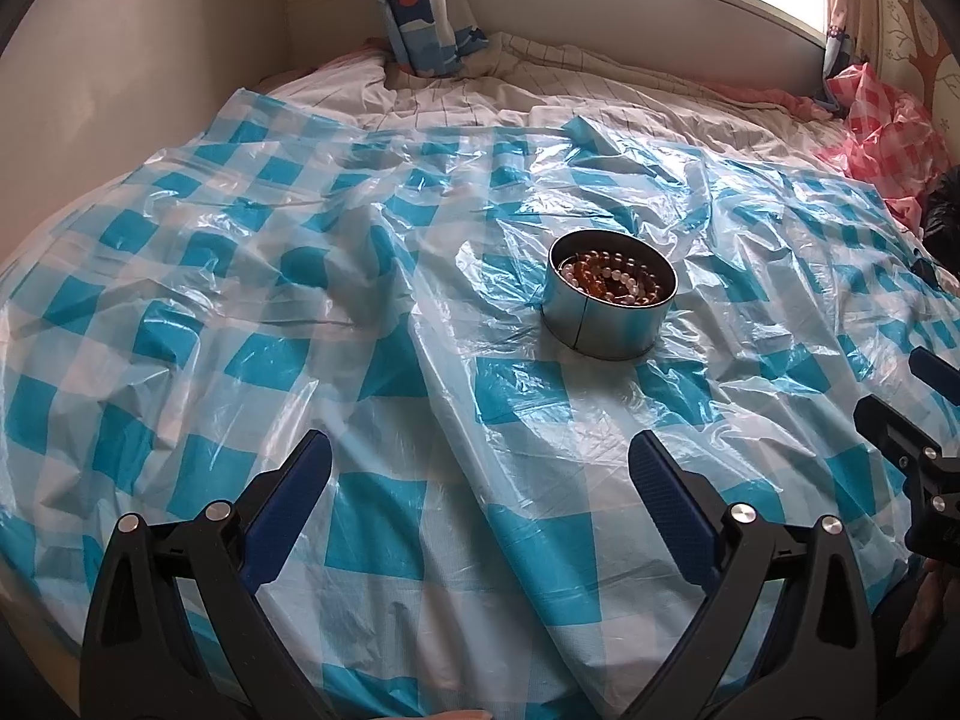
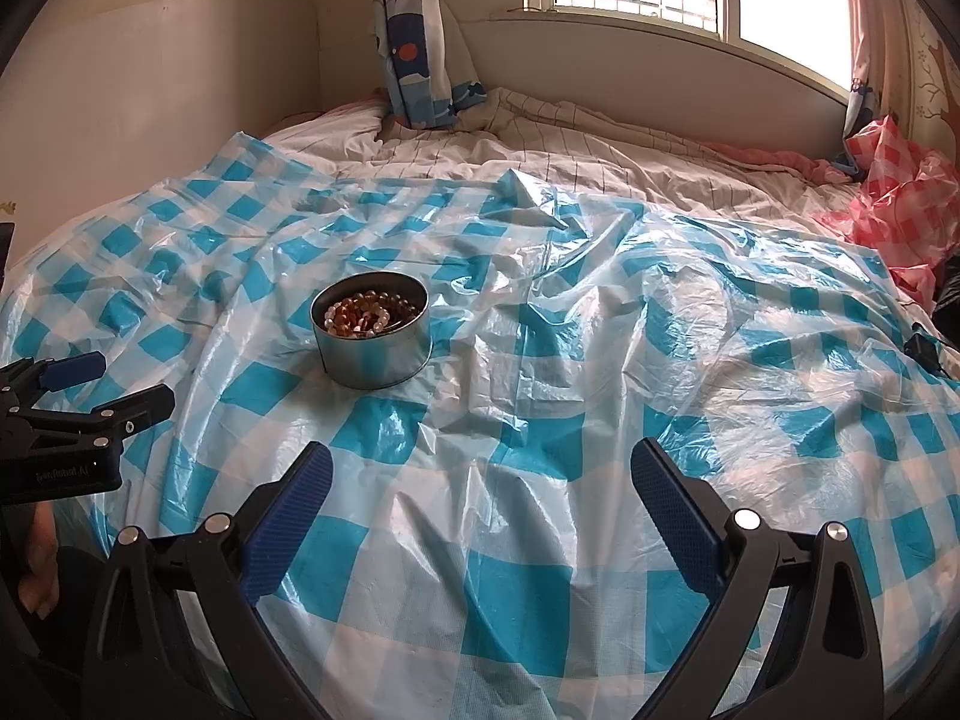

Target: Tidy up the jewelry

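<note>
Beads gathered in the tin, both grippers idle

The bead bracelets (image 1: 612, 282) lie coiled inside the round tin (image 1: 606, 330), which stands on the blue checked plastic sheet (image 1: 372, 372). No loose jewelry shows around the tin, so the sorting looks nearly or fully done. Short of the tin, the left gripper (image 1: 480, 504) and right gripper (image 2: 480, 504) hold their fingers wide apart, empty.

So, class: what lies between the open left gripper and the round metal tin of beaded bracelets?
Only the wrinkled blue-checked plastic sheet lies between left gripper and round metal tin; left wrist view.
</note>
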Demonstrator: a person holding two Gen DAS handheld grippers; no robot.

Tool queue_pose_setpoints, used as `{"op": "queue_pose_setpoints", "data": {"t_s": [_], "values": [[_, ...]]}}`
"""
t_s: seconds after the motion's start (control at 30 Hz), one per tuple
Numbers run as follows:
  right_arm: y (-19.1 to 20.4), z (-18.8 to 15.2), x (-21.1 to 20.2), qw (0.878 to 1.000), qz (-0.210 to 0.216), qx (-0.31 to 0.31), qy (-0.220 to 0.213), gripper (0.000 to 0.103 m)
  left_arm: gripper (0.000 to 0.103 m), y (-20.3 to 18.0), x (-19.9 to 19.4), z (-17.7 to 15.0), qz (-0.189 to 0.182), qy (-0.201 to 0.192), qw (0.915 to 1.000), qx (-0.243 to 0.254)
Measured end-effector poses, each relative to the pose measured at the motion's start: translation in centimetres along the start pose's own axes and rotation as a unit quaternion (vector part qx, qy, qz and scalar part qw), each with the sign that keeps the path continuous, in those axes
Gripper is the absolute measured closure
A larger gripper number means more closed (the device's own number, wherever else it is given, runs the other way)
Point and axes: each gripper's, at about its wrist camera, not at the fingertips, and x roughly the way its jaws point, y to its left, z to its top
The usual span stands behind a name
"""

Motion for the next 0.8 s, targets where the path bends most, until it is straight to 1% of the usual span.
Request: {"op": "queue_pose_setpoints", "data": {"t_s": [0.13,0.23,0.27,0.3,0.33,0.37,0.43,0.53,0.6,0.67,0.8], "values": [[0.0,0.1,0.0,1.000,-0.001,-0.001,0.001,0.008,0.008,0.1,0.1,0.0,-0.006,0.004,1.0000,-0.001],[0.0,0.0,0.0,1.000,-0.001,-0.002,0.001,0.008,0.008,0.1,0.4,0.2,-0.024,0.017,0.9996,0.006],[0.1,0.1,0.0,1.000,-0.001,-0.002,0.001,0.008,0.008,0.2,0.3,0.3,-0.024,0.015,0.9996,0.008],[0.1,0.1,0.0,1.000,-0.001,-0.001,0.001,0.008,0.008,0.3,-0.2,0.2,-0.030,0.003,0.9995,0.007],[0.0,0.0,0.0,1.000,-0.001,-0.001,0.001,0.008,0.008,0.4,-0.8,0.1,-0.047,-0.011,0.9988,0.006],[0.0,0.1,0.0,1.000,-0.001,-0.001,0.001,0.008,0.008,0.5,-1.1,0.2,-0.056,-0.019,0.9983,0.006],[0.0,0.1,0.0,1.000,-0.001,-0.001,0.001,0.008,0.008,0.6,-1.4,0.2,-0.052,-0.026,0.9983,0.006],[0.0,0.2,0.0,1.000,0.000,-0.002,0.001,0.008,0.008,0.8,-1.5,0.3,-0.039,-0.027,0.9989,0.000],[0.0,0.2,0.1,1.000,0.000,-0.002,0.001,0.008,0.008,1.0,-1.1,0.5,-0.032,-0.016,0.9993,-0.006],[0.0,0.2,0.1,1.000,0.000,-0.002,0.002,0.008,0.008,1.4,-0.5,0.6,-0.038,-0.003,0.9992,-0.013],[0.0,0.2,0.1,1.000,-0.001,-0.003,0.001,0.008,0.008,1.9,-0.4,0.5,-0.031,0.000,0.9992,-0.025]]}}
